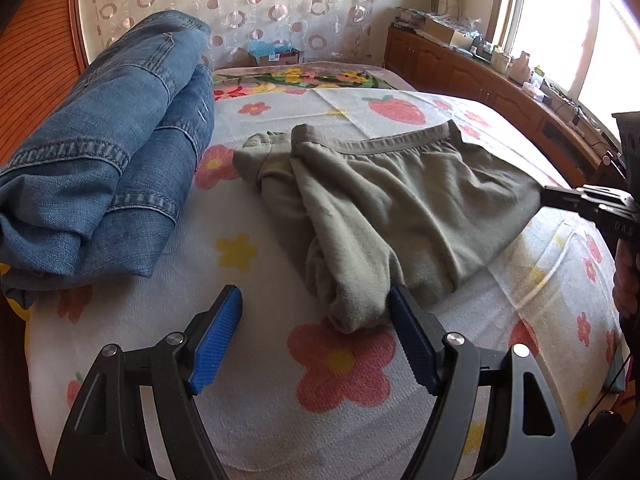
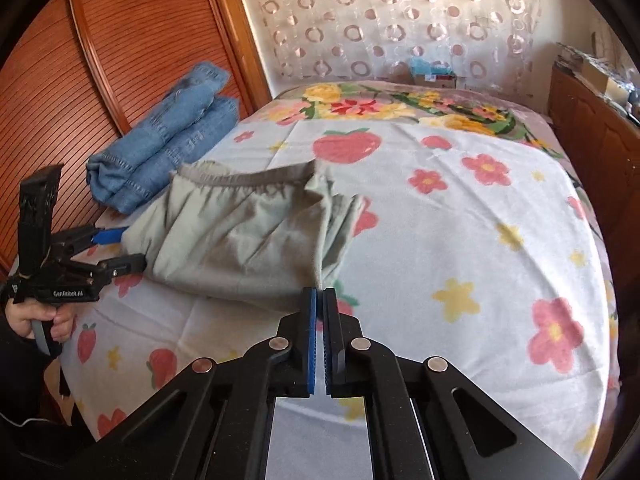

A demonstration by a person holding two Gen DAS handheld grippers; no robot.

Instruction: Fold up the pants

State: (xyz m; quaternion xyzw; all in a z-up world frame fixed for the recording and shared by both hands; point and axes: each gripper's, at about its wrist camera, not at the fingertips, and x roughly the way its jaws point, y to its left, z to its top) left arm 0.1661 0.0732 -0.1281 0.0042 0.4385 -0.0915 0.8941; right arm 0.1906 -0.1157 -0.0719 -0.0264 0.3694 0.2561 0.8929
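Right gripper (image 2: 319, 294) pinched shut on an edge of the pants (image 2: 236, 240). Left gripper (image 1: 314, 304) spread wide, folded end between the pads at 1 o'clock. Soft, light, floppy cloth on the bed (image 2: 460, 220); best taken at waistband (image 1: 400, 142) and hems.

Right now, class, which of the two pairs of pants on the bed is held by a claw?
The green pants: the right claw is shut on their edge. The jeans lie folded by the wardrobe, touched by neither claw.

Olive pants (image 1: 404, 200), floral-print bedsheet (image 1: 280, 420)
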